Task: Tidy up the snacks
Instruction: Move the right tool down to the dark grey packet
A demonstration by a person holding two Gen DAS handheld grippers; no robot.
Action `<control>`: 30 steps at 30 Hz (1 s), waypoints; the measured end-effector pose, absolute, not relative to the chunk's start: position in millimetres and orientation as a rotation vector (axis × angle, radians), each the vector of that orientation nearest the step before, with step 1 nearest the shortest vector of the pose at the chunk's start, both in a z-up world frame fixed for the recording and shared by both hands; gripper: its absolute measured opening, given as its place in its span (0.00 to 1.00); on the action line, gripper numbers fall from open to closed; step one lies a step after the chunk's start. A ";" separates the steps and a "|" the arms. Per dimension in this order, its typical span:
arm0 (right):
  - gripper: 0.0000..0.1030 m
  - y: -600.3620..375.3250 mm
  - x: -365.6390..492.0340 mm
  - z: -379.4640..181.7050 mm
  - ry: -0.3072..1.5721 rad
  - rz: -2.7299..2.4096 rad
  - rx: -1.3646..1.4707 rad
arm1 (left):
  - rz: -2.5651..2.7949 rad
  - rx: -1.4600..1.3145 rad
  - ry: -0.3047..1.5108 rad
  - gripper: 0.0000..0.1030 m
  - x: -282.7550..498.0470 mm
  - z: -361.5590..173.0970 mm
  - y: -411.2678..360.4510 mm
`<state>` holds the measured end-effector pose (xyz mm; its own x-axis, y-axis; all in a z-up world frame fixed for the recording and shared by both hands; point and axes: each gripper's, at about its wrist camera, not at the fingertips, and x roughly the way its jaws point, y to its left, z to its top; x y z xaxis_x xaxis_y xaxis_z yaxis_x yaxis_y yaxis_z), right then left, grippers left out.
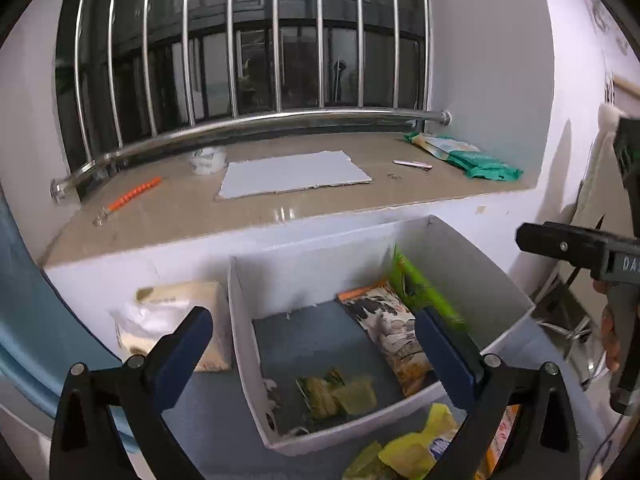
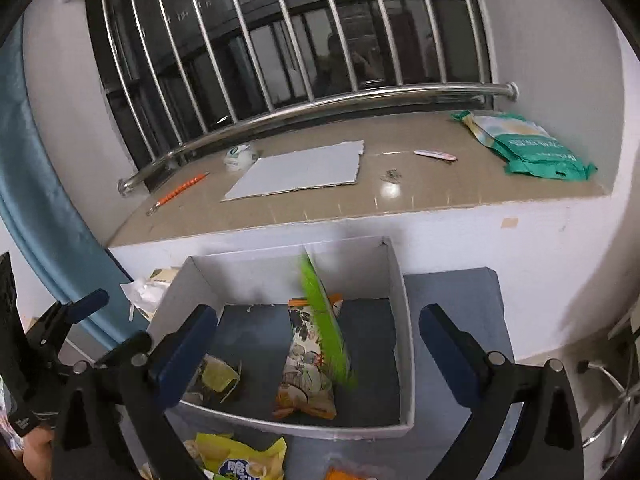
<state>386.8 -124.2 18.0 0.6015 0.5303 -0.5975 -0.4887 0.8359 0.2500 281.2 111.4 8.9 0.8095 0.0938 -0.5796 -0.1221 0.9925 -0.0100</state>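
A white cardboard box [image 1: 244, 320] [image 2: 404, 320] stands on a blue-grey surface below the window sill. Inside lie an orange printed snack bag [image 1: 392, 328] [image 2: 306, 364] and small yellow-green packets [image 1: 340, 396] [image 2: 218, 376]. A bright green bag [image 1: 420, 284] [image 2: 326, 332], blurred, stands on edge over the orange bag, touching no gripper. My left gripper [image 1: 312, 320] is open above the box's near left part with nothing between its pads. My right gripper [image 2: 316, 316] is open over the box's near side, also empty. A yellow snack bag [image 1: 416, 444] [image 2: 240, 456] lies in front of the box.
The stone sill [image 2: 440, 196] carries a grey cardboard sheet [image 2: 304, 172], a green-white bag [image 2: 532, 148], an orange pen [image 2: 182, 190] and a tape roll [image 2: 240, 156]. A tissue pack [image 1: 172, 320] sits left of the box. A blue curtain [image 2: 44, 216] hangs at left.
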 end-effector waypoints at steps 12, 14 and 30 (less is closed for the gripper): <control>1.00 -173.0 313.3 52.6 0.592 0.674 0.088 | 0.132 0.006 0.532 1.00 205.3 35.2 89.6; 1.00 -185.3 291.5 57.1 0.564 0.698 0.095 | 0.120 0.009 0.509 1.00 183.6 37.7 81.2; 1.00 -291.5 151.1 -67.7 0.783 0.616 0.165 | 0.064 -0.117 0.536 1.00 -2.6 -52.6 37.8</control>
<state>151.1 -291.5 -67.7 0.5443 0.5761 -0.6098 -0.4574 0.8131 0.3600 -2.6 37.8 -52.6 0.8580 0.0306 -0.5127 -0.0918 0.9913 -0.0945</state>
